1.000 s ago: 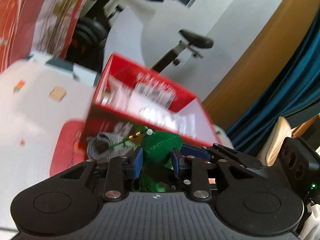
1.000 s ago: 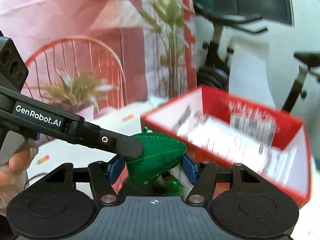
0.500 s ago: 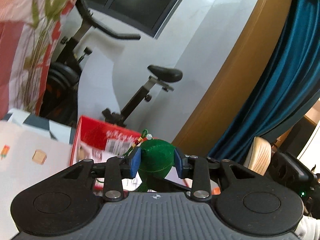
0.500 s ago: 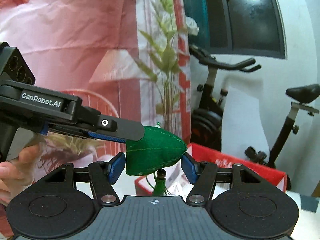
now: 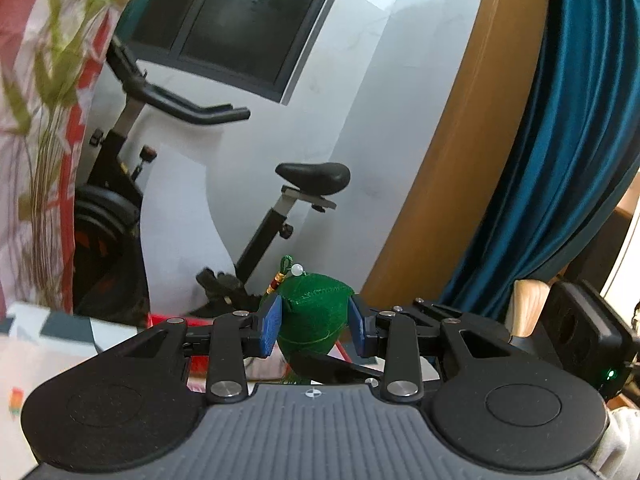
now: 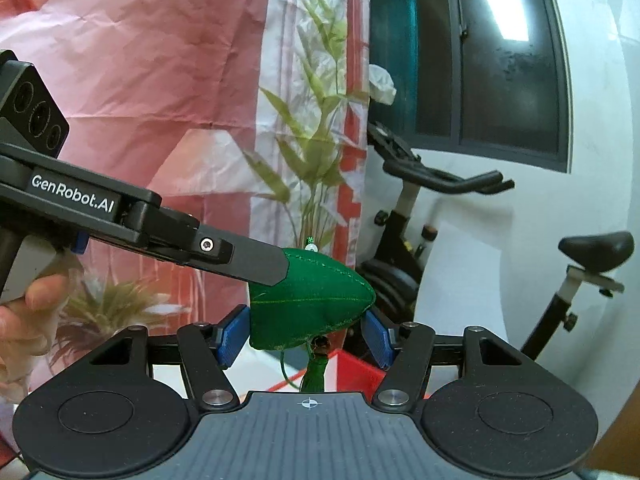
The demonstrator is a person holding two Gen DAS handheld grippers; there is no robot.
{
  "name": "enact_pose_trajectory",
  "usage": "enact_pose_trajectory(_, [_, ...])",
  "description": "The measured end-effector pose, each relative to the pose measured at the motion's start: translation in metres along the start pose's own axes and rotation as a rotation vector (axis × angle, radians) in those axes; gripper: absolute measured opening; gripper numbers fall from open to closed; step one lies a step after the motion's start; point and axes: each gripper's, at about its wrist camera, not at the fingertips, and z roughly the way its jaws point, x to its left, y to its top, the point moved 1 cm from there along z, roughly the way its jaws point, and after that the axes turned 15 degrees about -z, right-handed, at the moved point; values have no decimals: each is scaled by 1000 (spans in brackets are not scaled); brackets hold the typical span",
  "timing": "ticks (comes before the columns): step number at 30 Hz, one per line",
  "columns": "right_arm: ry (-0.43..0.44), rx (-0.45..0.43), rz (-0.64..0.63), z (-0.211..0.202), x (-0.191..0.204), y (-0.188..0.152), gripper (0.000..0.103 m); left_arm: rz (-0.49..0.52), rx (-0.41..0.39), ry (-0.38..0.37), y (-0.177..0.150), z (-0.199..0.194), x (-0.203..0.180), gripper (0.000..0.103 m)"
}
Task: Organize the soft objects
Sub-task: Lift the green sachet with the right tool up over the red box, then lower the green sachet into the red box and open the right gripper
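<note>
A green stuffed sachet (image 5: pixel 310 316) with a bead, cord loop and tassel hangs in the air, held from two sides. My left gripper (image 5: pixel 314 326) is shut on it, blue pads pressing its flanks. In the right wrist view the sachet (image 6: pixel 308 304) sits between the blue pads of my right gripper (image 6: pixel 304 338), which is shut on it too. A black finger (image 6: pixel 248 258) of the left gripper lies over the sachet's top left. The red box (image 6: pixel 356 372) shows only as an edge far below, behind the grippers.
An exercise bike (image 5: pixel 308 178) stands against the white wall ahead. A pink and white plant-print backdrop (image 6: pixel 160 80) hangs at the left. A teal curtain (image 5: pixel 560 160) and wooden frame stand at the right. The white tablecloth (image 5: pixel 24 360) lies low left. A hand (image 6: pixel 24 312) grips the left handle.
Both grippers have risen together with the sachet between them. The red box has dropped from mid-frame to the bottom edge of both views. The left view has rolled closer to upright.
</note>
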Motion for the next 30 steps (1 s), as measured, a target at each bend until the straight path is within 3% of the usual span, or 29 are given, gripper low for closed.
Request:
enact_pose_trajectory(7, [-6,18,-63,43,-26,6,57,-11,-17,10,24,32,21,37])
enact_pose_trajectory(19, [76,307,-42,153,-39,-63,57,-108,158,129,8,126,97,37])
enact_pose_trajectory(30, [112,451,47,188,-36,-96,57,-91,225,208,-4,157,123,36])
